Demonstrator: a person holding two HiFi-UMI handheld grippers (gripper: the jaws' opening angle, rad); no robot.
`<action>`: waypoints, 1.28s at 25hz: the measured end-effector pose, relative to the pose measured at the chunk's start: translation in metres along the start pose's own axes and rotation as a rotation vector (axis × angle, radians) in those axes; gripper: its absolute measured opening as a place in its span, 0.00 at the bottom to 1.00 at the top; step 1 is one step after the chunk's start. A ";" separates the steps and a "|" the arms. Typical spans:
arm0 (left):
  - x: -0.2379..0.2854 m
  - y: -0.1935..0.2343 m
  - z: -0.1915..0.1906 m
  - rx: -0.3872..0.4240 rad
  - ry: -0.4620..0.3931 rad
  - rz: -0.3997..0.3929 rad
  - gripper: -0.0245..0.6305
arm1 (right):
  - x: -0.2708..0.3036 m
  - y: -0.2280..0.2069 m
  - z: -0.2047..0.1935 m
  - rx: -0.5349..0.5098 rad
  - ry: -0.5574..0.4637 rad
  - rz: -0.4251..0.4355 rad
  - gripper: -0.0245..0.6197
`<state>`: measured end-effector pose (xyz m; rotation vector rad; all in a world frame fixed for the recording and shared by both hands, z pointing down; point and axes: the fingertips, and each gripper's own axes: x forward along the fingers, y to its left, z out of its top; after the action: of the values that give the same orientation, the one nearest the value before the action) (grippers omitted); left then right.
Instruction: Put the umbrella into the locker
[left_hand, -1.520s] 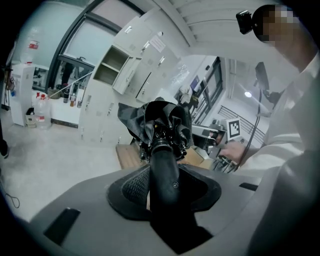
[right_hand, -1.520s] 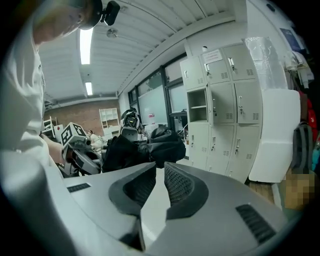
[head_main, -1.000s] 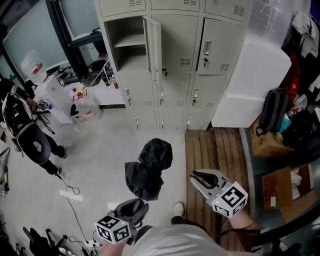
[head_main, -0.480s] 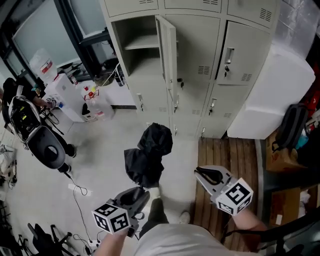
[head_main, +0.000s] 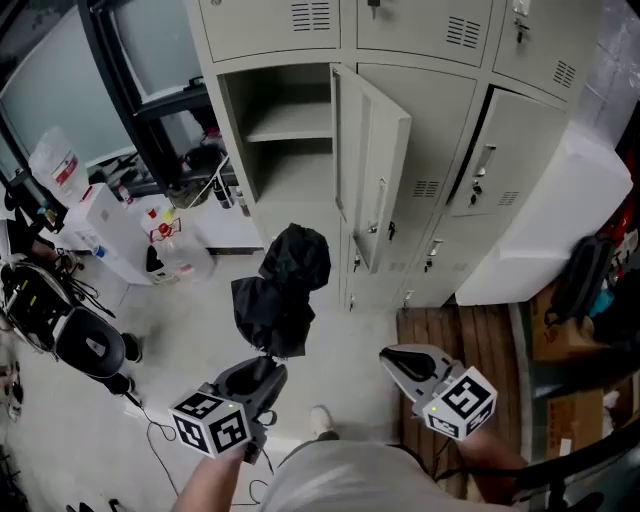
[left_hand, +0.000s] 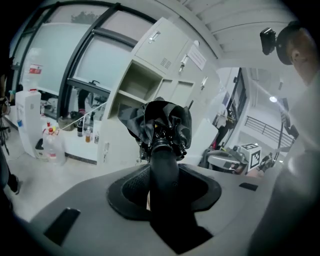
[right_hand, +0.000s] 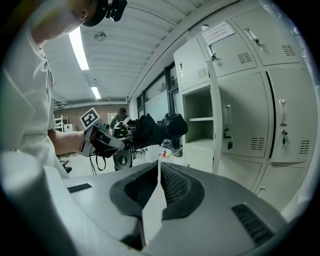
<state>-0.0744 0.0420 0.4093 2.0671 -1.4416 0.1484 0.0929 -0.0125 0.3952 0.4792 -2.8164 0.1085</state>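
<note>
The black folded umbrella (head_main: 280, 290) sticks out ahead of my left gripper (head_main: 255, 372), which is shut on its thick black handle (left_hand: 164, 170). Its bunched canopy (left_hand: 162, 122) hangs in the air in front of the open locker compartment (head_main: 290, 140), still outside it and a little below its shelf. The compartment's door (head_main: 375, 170) stands swung open to the right. My right gripper (head_main: 398, 360) is shut with nothing between its jaws, level with the left one and to its right. In the right gripper view, the umbrella (right_hand: 160, 129) and left gripper (right_hand: 102, 137) appear left of the open compartment (right_hand: 199, 120).
Closed beige lockers (head_main: 500, 170) flank the open one. A white block (head_main: 540, 220) leans at the right, beside a wooden slat platform (head_main: 470, 330). Water jugs (head_main: 60, 165) and bottles sit at the left by a dark-framed window, with a black chair (head_main: 85, 345) below.
Both grippers have travelled forward toward the lockers, and the umbrella went with the left one. The open compartment and its door now look much larger and nearer.
</note>
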 end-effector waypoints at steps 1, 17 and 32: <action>0.004 0.012 0.013 0.013 0.003 -0.006 0.28 | 0.013 -0.003 0.005 0.010 -0.004 -0.009 0.07; 0.136 0.132 0.108 0.009 0.038 0.031 0.28 | 0.138 -0.047 0.053 -0.043 0.099 0.123 0.07; 0.245 0.193 0.172 -0.018 0.028 0.144 0.28 | 0.228 -0.049 0.072 -0.199 0.270 0.462 0.07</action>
<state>-0.1880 -0.2926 0.4523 1.9390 -1.5690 0.2199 -0.1159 -0.1382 0.3927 -0.2207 -2.5797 -0.0143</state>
